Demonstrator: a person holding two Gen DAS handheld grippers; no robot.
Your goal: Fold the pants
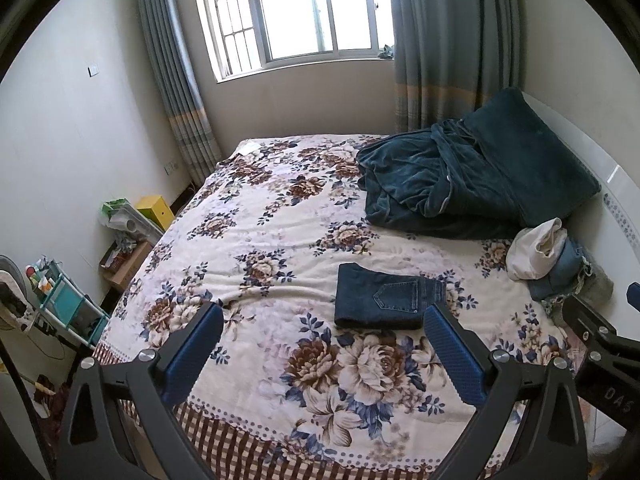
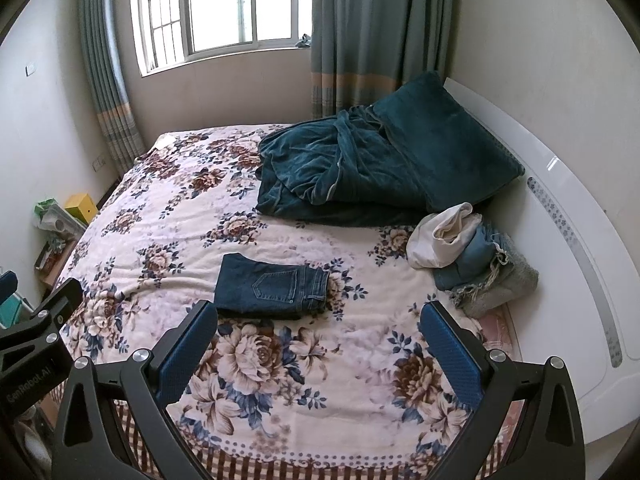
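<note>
Black angular frames with triangular cut-outs and round silver screws, carrying blue textured pads (image 1: 454, 354) on the left gripper (image 1: 322, 354). Same build on the right gripper (image 2: 318, 350), with white lettering at lower left of its view.

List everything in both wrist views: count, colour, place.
jeans: 1, dark blue, folded, mid-bed
bedspread: 1, cream floral, covers bed
blanket: 1, teal, heaped at far right of bed
pillow: 1, teal, against headboard
clothes pile: 1, white, blue, grey, right edge of bed
headboard: 1, white, right
window: 1, far wall
curtains: 2, grey-blue, flank window
yellow box: 1, floor, left
left gripper: open, above near edge of bed
right gripper: open, above near edge of bed
</note>
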